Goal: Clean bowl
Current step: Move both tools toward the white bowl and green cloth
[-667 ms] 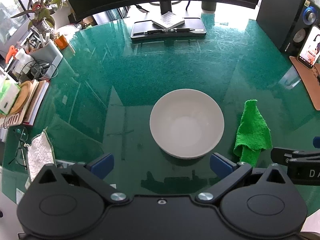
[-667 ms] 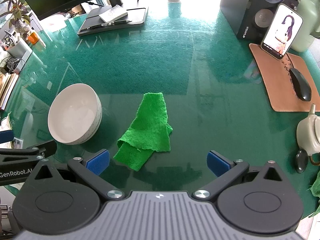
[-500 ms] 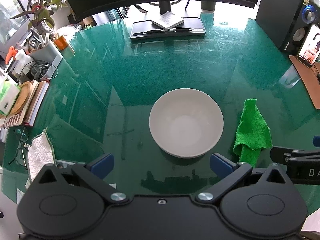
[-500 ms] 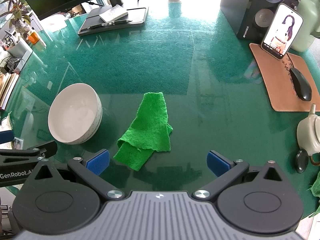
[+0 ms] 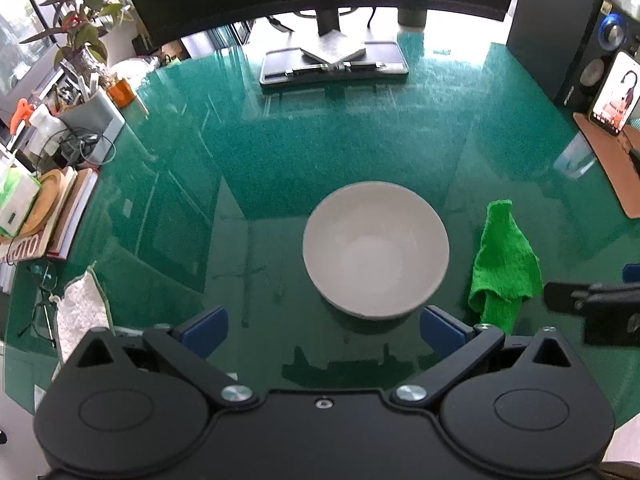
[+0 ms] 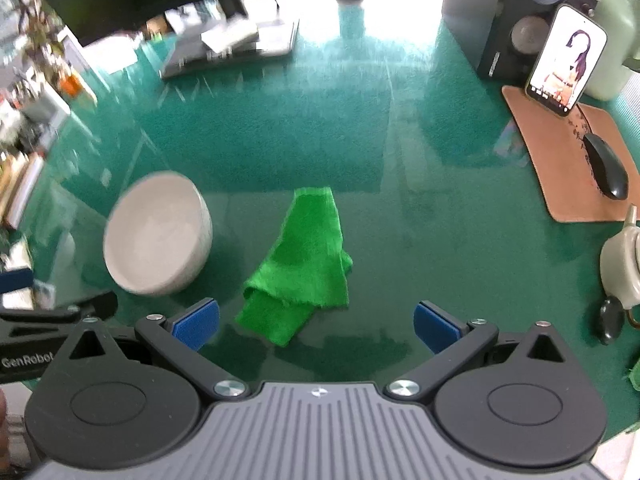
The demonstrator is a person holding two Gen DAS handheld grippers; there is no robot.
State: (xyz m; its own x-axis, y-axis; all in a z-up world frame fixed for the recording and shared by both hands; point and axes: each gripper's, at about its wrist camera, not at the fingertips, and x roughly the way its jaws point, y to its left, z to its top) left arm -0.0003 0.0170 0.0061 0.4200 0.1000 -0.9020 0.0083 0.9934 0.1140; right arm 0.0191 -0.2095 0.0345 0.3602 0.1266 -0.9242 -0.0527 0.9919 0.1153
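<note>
A white bowl (image 5: 375, 247) stands upright and empty on the green glass table (image 5: 320, 132). Just right of it lies a crumpled green cloth (image 5: 505, 266). My left gripper (image 5: 323, 326) hovers over the near side of the bowl, open wide, with nothing between its blue pads. In the right wrist view the same bowl (image 6: 157, 236) sits at the left and the cloth (image 6: 304, 262) lies straight ahead. My right gripper (image 6: 316, 322) is open above the cloth's near end, not touching it. The right gripper's body shows at the left view's right edge.
A dark tray with a notebook and pen (image 5: 334, 62) lies at the back. Books, a plant (image 5: 82, 40) and clutter line the left edge. A phone (image 6: 566, 60), speaker, mouse (image 6: 606, 166) on a brown pad and a teapot (image 6: 622, 264) stand at the right.
The right gripper has shifted so the cloth and bowl sit more toward the centre of its view, which is now motion-blurred. The left view barely differs.
</note>
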